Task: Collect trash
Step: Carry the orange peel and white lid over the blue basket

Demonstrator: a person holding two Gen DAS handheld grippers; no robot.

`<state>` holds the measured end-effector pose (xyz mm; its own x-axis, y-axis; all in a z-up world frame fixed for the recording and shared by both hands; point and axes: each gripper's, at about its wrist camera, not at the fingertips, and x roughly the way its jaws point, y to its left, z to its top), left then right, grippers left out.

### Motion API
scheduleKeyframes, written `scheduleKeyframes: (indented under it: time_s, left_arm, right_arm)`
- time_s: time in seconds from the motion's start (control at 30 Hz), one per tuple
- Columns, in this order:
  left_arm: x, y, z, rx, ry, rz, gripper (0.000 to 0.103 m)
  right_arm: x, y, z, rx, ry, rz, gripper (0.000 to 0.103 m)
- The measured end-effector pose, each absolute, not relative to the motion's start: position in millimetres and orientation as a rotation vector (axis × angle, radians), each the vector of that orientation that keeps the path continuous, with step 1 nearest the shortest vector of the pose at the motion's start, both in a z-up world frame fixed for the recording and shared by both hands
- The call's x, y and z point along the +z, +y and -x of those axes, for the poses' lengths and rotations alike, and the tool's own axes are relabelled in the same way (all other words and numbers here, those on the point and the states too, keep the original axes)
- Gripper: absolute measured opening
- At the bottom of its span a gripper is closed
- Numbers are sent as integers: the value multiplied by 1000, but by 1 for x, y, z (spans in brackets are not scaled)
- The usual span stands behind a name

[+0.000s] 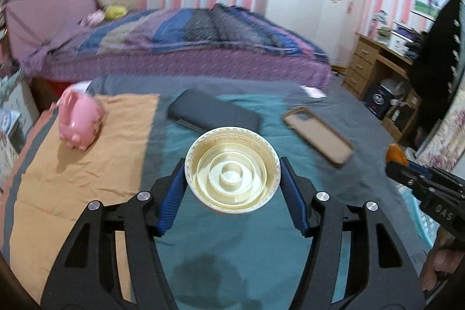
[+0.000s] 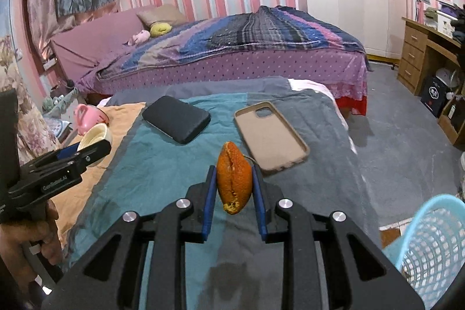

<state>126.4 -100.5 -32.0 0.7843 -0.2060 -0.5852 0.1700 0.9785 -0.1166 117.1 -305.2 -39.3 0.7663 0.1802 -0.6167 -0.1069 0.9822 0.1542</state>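
My left gripper is shut on a round cream plastic lid, its hollow ringed side facing the camera, held above the teal cloth. In the right wrist view the same lid shows at the left edge, gripped between the left gripper's fingers. My right gripper is shut on a piece of orange peel, upright between the blue pads and lifted off the bed cover. From the left wrist view the peel pokes out of the right gripper at the far right.
A pink pig-shaped cup lies on the orange cloth. A black wallet-like case and a beige phone case rest on the teal and grey cover. A light blue mesh basket stands at lower right. A purple bed lies beyond.
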Motion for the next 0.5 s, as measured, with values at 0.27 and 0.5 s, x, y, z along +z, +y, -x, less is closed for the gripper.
scheduleKeyframes:
  time_s: [0.27, 0.5]
  left_arm:
    - [-18, -159, -77, -333, 593, 17, 61]
    - [-21, -202, -52, -411, 584, -6, 61]
  right_arm:
    - [-21, -345, -67, 72, 625, -93, 24]
    - [-22, -387, -35, -51, 614, -86, 25]
